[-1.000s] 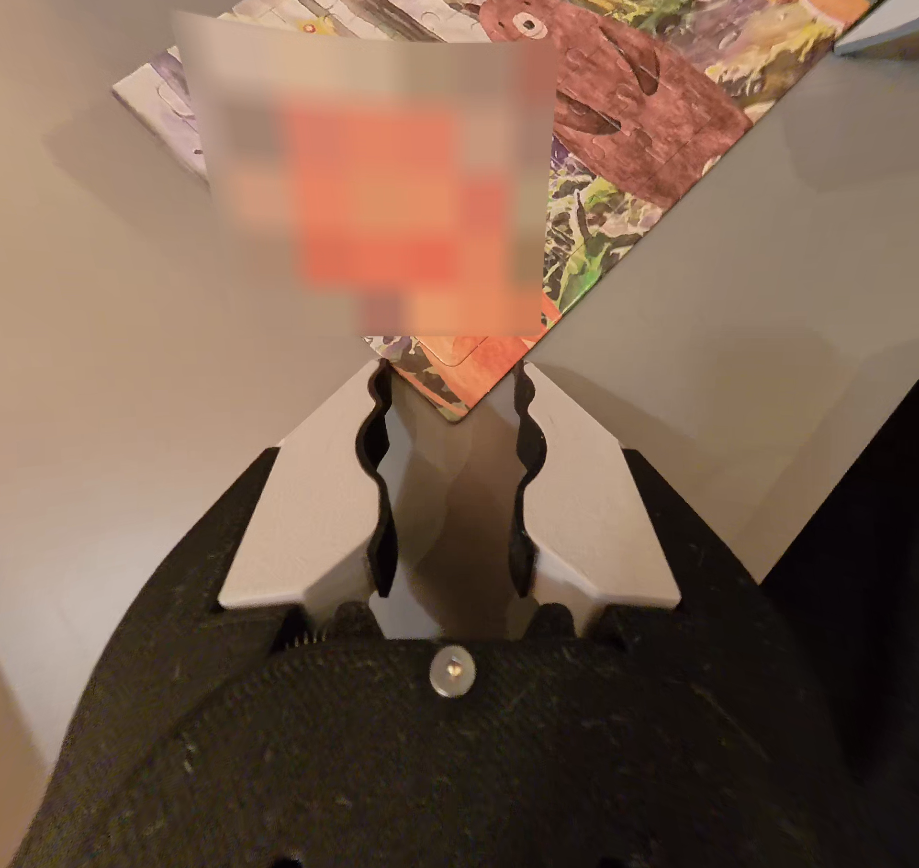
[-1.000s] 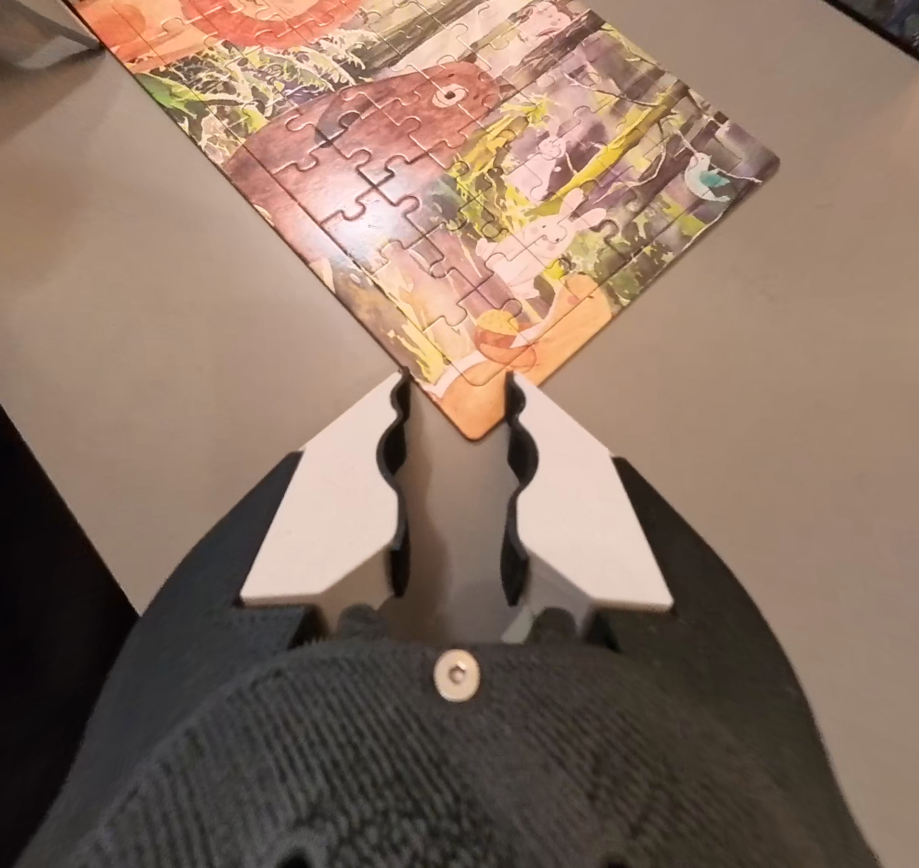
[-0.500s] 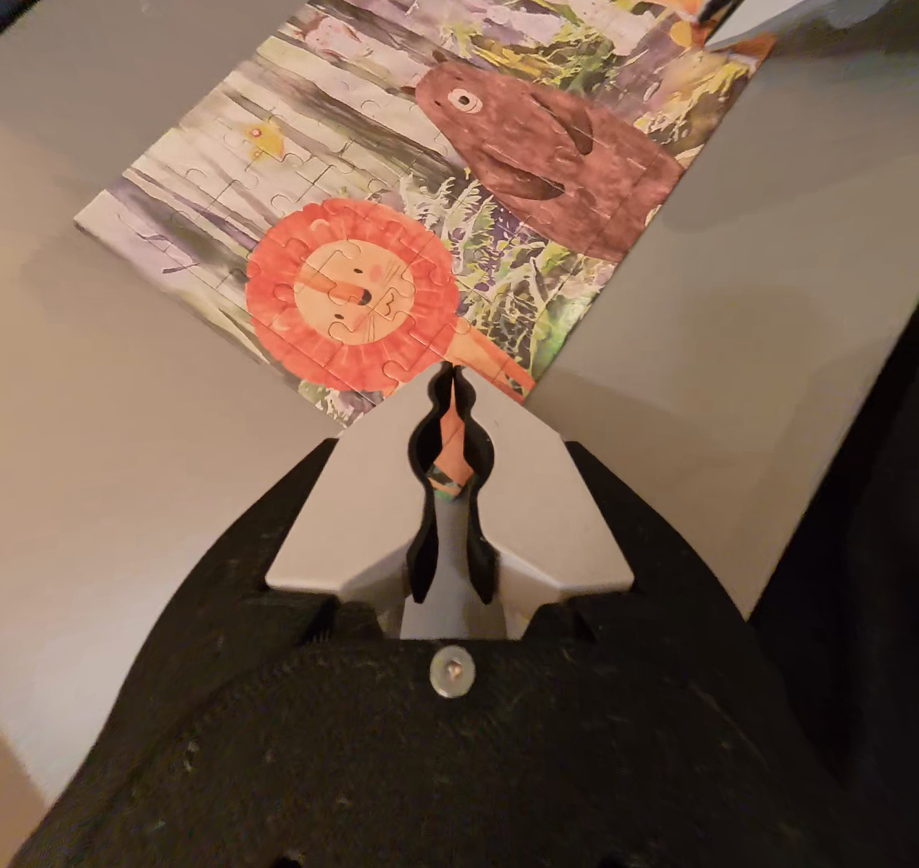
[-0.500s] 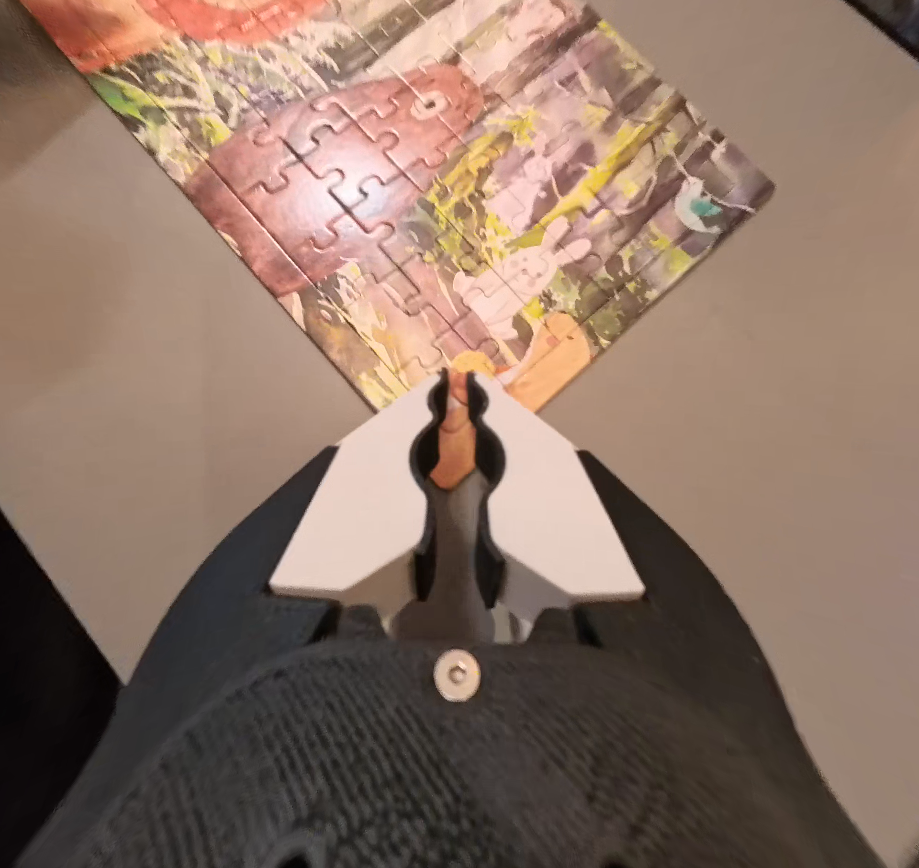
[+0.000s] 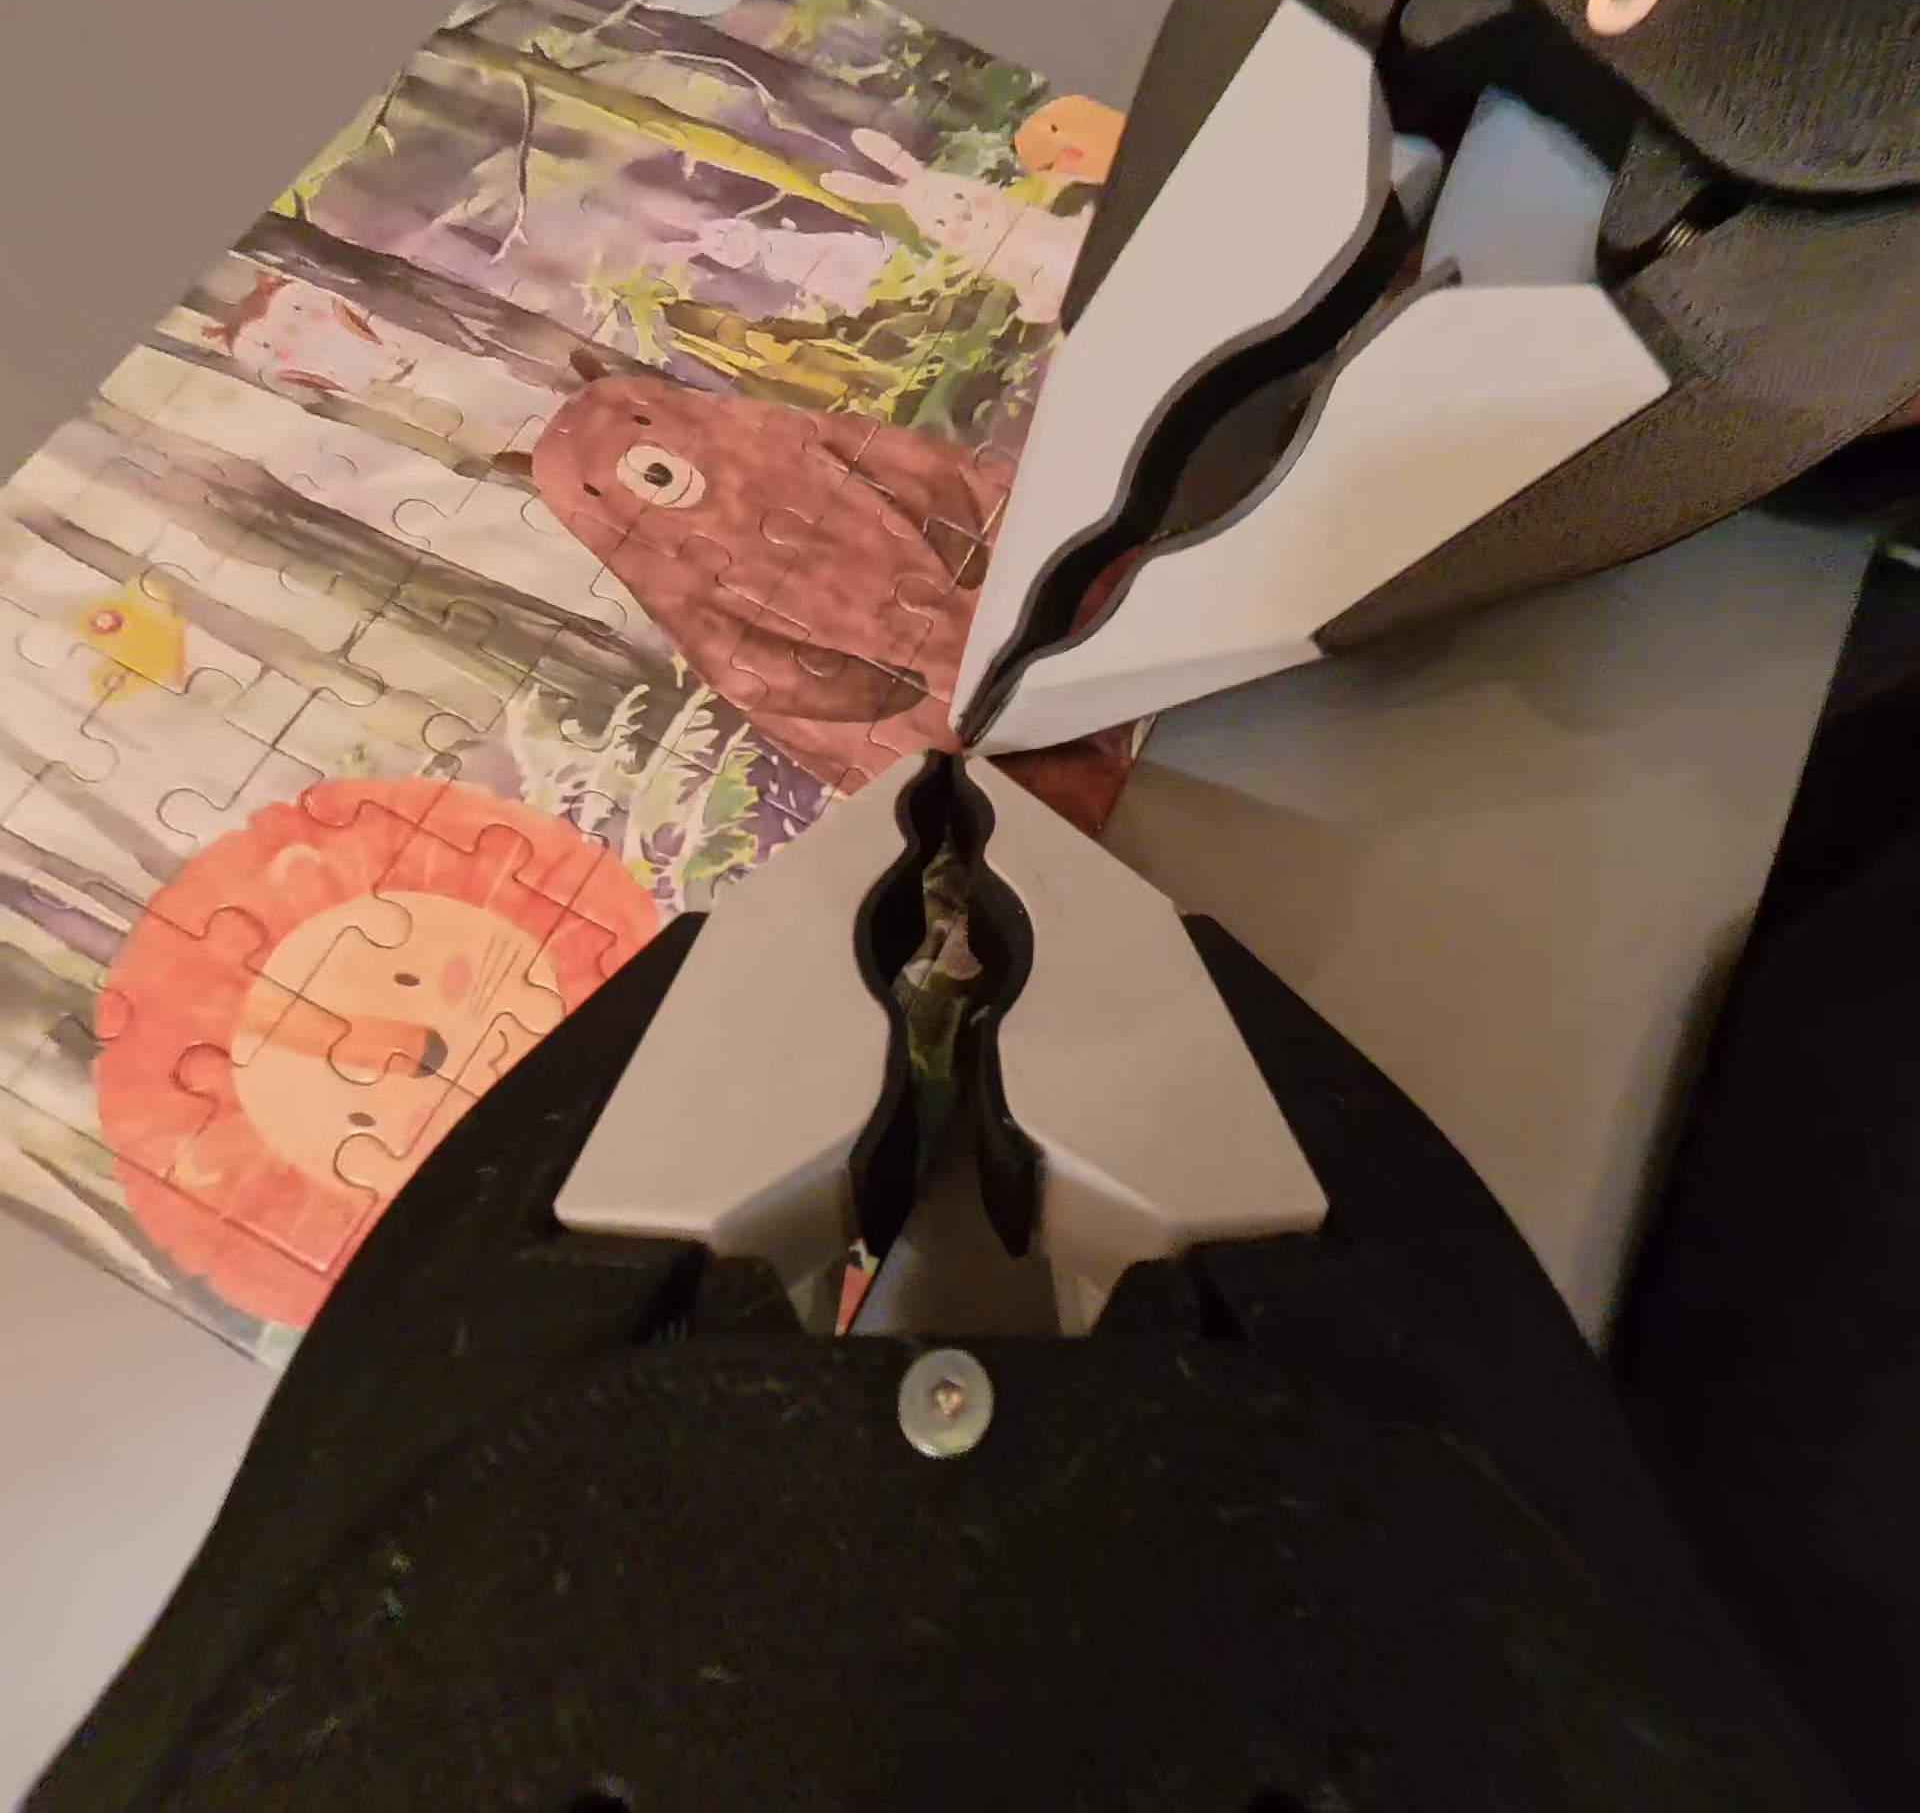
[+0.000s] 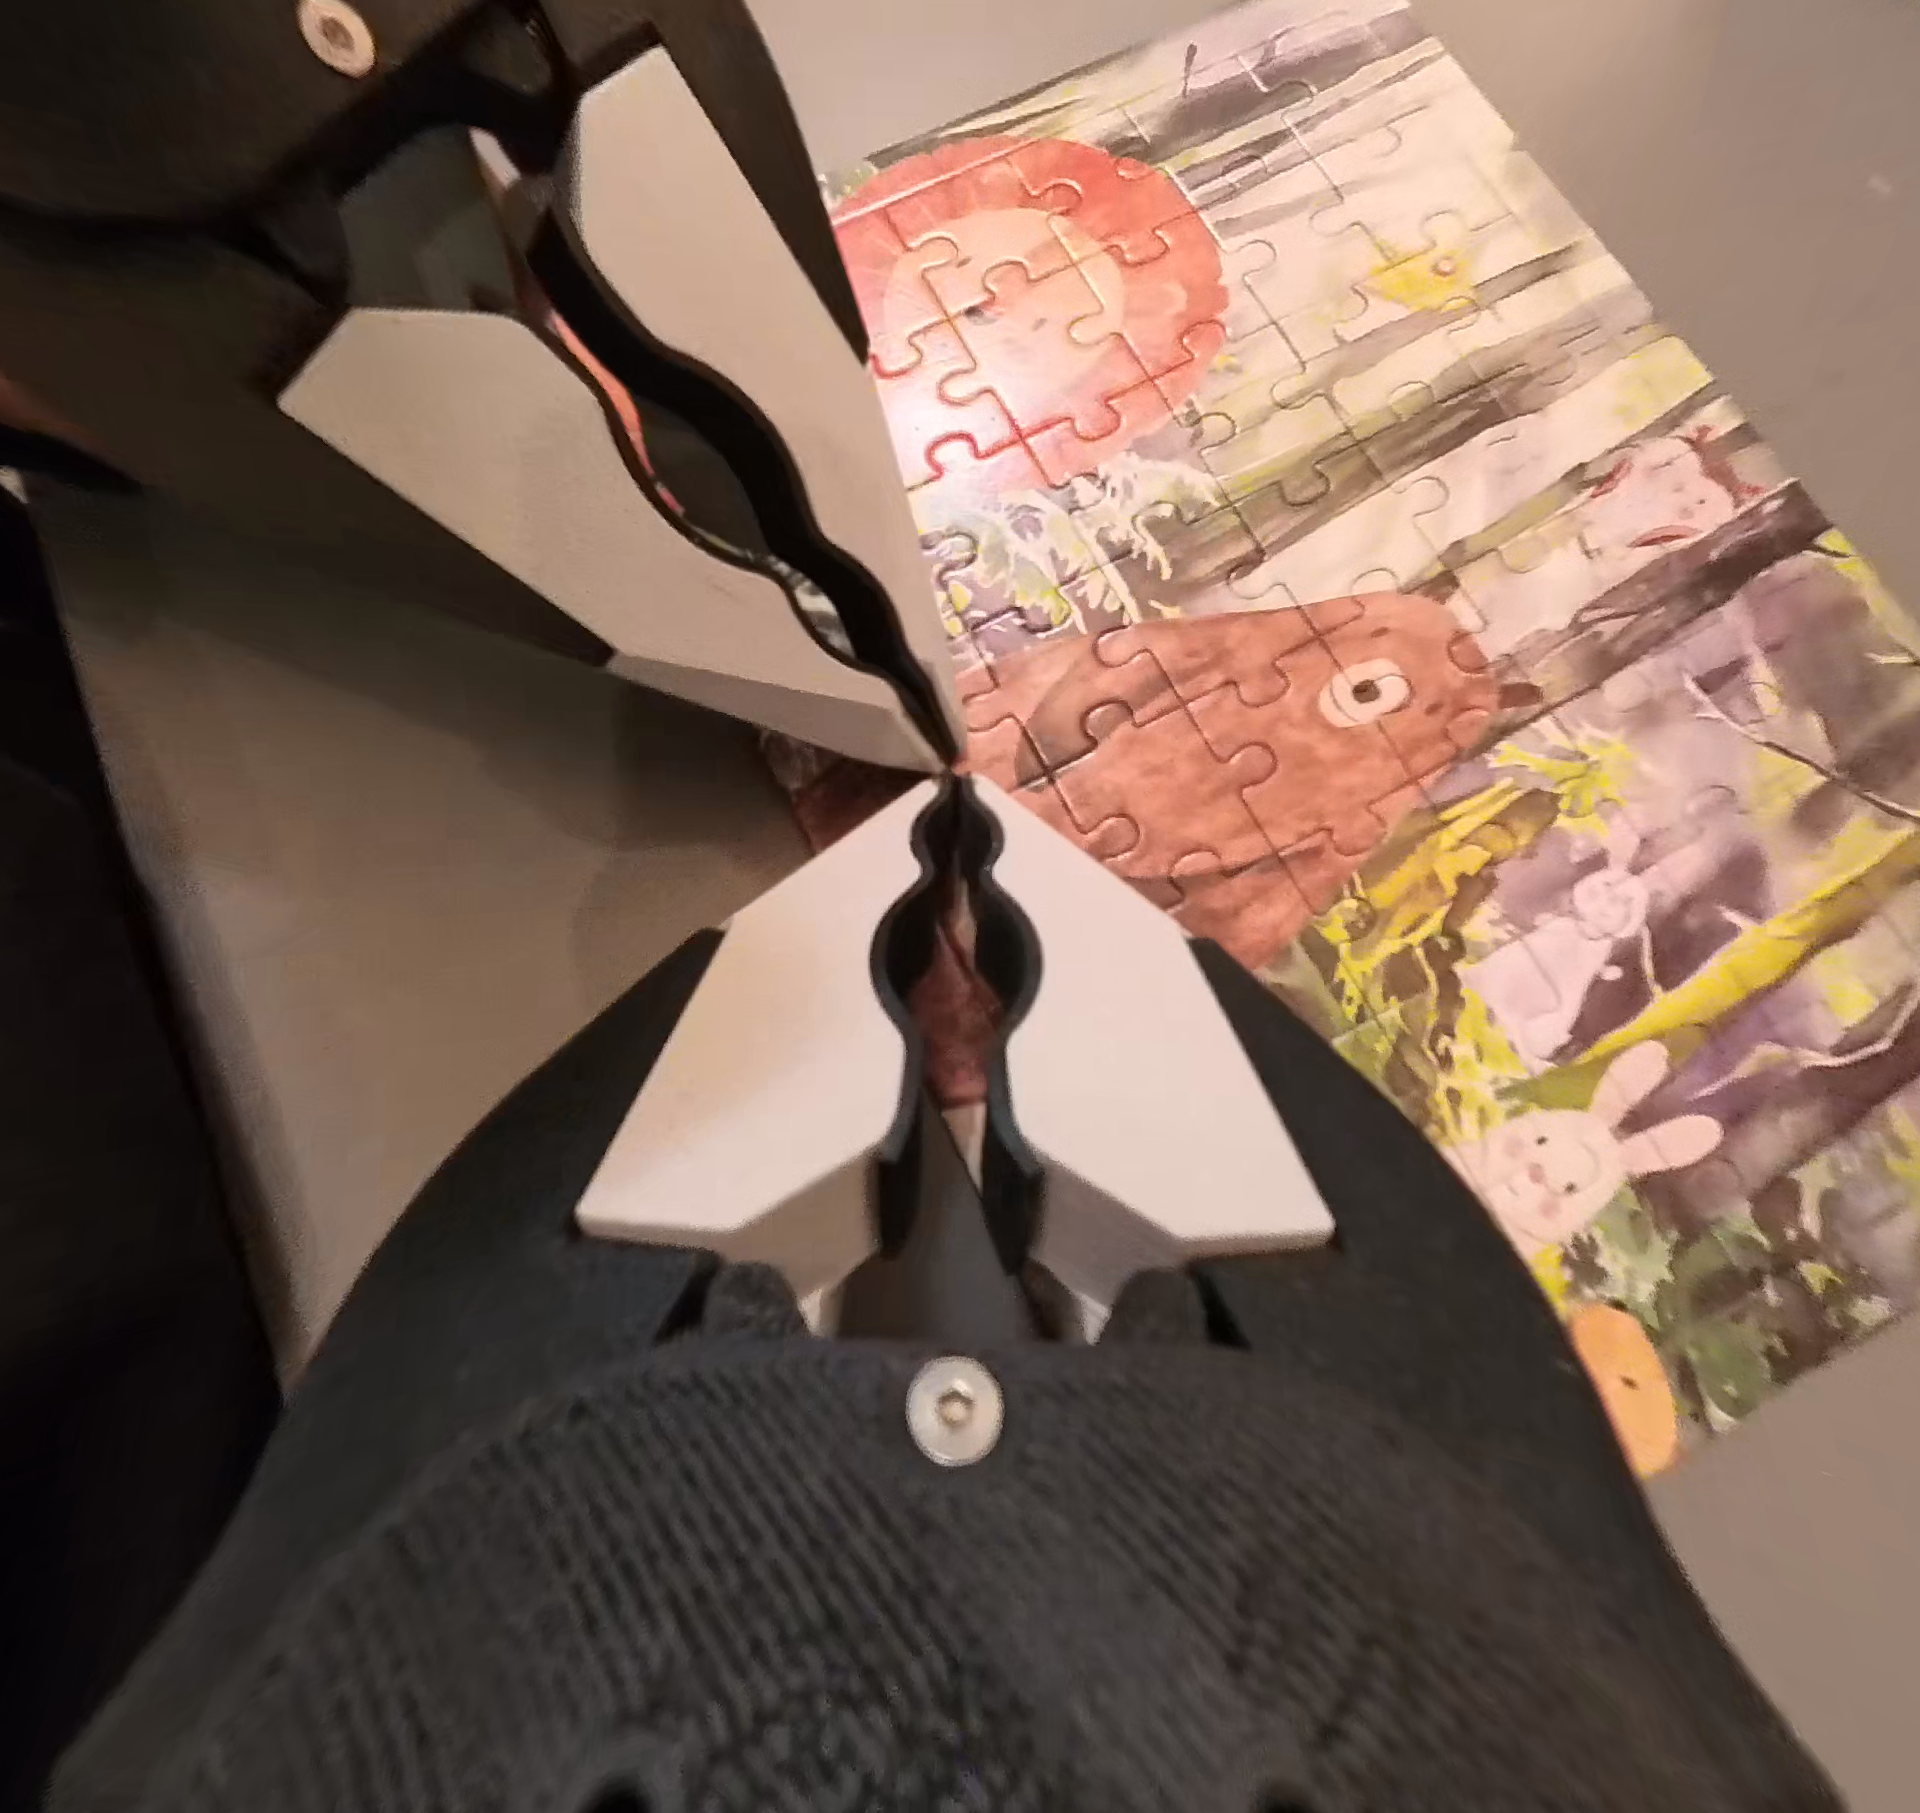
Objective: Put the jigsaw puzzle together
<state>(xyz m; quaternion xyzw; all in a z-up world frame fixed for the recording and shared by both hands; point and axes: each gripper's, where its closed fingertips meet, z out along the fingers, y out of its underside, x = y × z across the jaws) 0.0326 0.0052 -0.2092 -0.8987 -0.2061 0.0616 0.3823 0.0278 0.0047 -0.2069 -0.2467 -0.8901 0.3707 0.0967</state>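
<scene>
Jigsaw puzzle [image 5: 436, 558] flat on grey table [image 5: 1455, 880]; left gripper [image 5: 948, 776] and right gripper [image 6: 951, 792] both clenched, tips meeting at puzzle's near edge.

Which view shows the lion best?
The left wrist view: the lion is near, and most of its face and mane show. In the right wrist view the lion is farther off, washed by glare, and partly hidden.

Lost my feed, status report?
Both grippers, left gripper and right gripper, shut, tips meeting at puzzle edge. Puzzle looks assembled. Nothing in the way.
</scene>
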